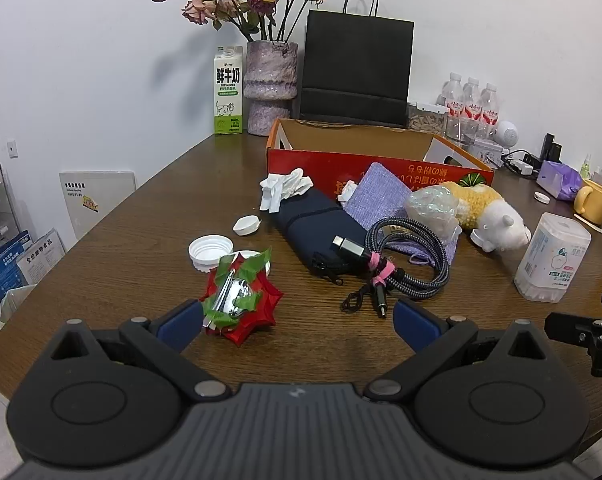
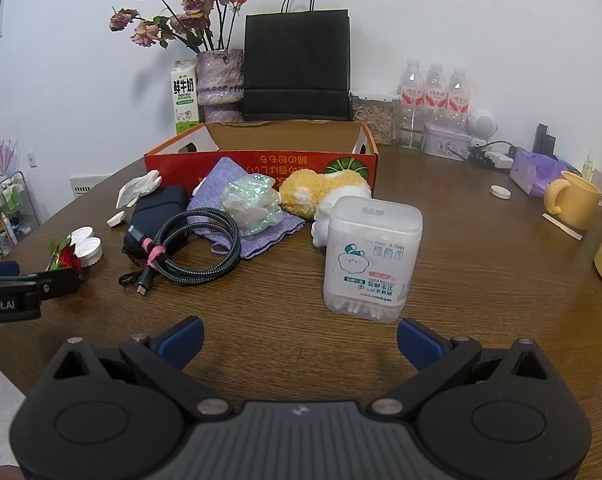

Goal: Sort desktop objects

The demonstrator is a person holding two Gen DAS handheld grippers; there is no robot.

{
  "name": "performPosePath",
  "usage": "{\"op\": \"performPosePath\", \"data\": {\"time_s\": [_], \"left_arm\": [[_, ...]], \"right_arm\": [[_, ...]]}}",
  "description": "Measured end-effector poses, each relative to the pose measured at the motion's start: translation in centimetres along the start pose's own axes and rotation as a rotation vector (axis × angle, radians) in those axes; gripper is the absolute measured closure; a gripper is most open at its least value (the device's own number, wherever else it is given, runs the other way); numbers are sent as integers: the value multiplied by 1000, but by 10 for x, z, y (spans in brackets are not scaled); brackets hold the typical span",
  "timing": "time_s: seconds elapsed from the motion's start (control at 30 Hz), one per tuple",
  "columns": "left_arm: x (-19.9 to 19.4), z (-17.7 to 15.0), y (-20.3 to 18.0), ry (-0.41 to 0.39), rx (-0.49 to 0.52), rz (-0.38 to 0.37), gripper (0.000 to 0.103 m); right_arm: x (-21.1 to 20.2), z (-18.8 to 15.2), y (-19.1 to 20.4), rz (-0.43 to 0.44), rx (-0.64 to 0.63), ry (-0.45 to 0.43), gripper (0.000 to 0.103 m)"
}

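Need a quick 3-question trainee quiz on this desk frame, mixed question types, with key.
1. True or false: the left gripper is shut on the red and green wrapper.
2. Multiple choice: what stands nearest in front of the right gripper? A) the yellow mug B) the cotton swab box C) the milk carton
3. Fill in: the coiled cable is bound with a ____ tie.

Key:
1. False; its jaws are wide open and the wrapper only lies by the left finger.
2. B
3. pink
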State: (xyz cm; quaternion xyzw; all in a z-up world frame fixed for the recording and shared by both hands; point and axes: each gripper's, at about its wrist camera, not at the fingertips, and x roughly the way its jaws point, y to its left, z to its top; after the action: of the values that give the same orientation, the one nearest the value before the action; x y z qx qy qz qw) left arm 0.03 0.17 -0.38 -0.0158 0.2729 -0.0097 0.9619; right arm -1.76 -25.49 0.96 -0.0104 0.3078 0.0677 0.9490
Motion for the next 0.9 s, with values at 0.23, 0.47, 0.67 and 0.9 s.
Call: {"op": "performPosePath", "data": {"time_s": [0.23, 0.47, 0.67, 0.9], "left_arm": [[1, -1, -1, 5, 1, 1, 0], [3, -1, -1, 10, 0, 0, 0], [4, -1, -1, 10, 0, -7, 0], [4, -1, -2, 10, 3, -3, 0]], "right_arm": [[1, 0, 0, 0, 0, 1, 0], [4, -2, 0, -3, 2, 7, 0], [3, -2, -1, -2, 3, 7, 0], [4, -2, -1, -3, 3, 7, 0]]}}
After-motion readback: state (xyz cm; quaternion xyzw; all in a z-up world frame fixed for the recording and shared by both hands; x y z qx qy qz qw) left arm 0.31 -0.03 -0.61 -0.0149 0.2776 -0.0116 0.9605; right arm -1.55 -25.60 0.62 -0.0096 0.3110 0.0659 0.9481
